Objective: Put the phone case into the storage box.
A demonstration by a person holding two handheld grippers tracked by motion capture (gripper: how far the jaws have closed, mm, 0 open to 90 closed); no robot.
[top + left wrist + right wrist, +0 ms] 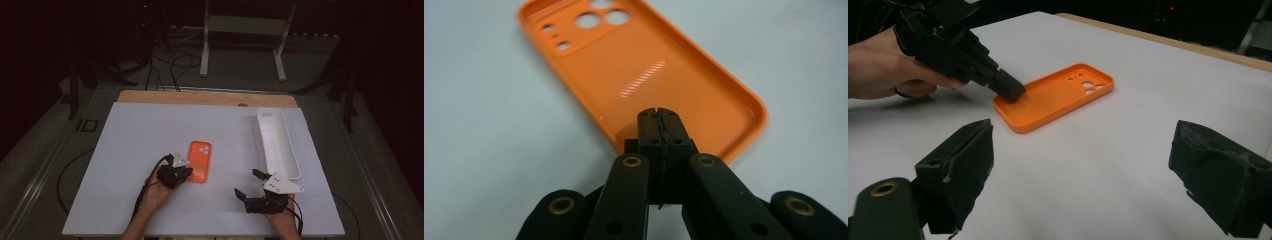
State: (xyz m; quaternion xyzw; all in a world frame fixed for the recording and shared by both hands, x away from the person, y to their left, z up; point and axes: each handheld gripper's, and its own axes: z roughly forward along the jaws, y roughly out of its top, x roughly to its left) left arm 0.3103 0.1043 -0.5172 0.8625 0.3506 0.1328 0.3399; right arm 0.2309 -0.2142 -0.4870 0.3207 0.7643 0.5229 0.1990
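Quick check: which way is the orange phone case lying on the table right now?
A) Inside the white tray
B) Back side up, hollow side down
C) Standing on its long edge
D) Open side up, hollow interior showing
D: the orange phone case lies flat with its raised rim and hollow interior facing up, on the table apart from the white tray.

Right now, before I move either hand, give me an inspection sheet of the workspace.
Surface: white table top, wooden edge at the far side.
Job's things: orange phone case lying flat, hollow side up, camera holes at the far end.
Clutter: long white tray at the right, nothing seen in it.
Grippers: left gripper shut, tips over the case's near edge, contact unclear; right gripper open, apart from the case.
Cables: one trails from each gripper; more on the floor beyond.
Surroundings: dark room, white stand behind the table.
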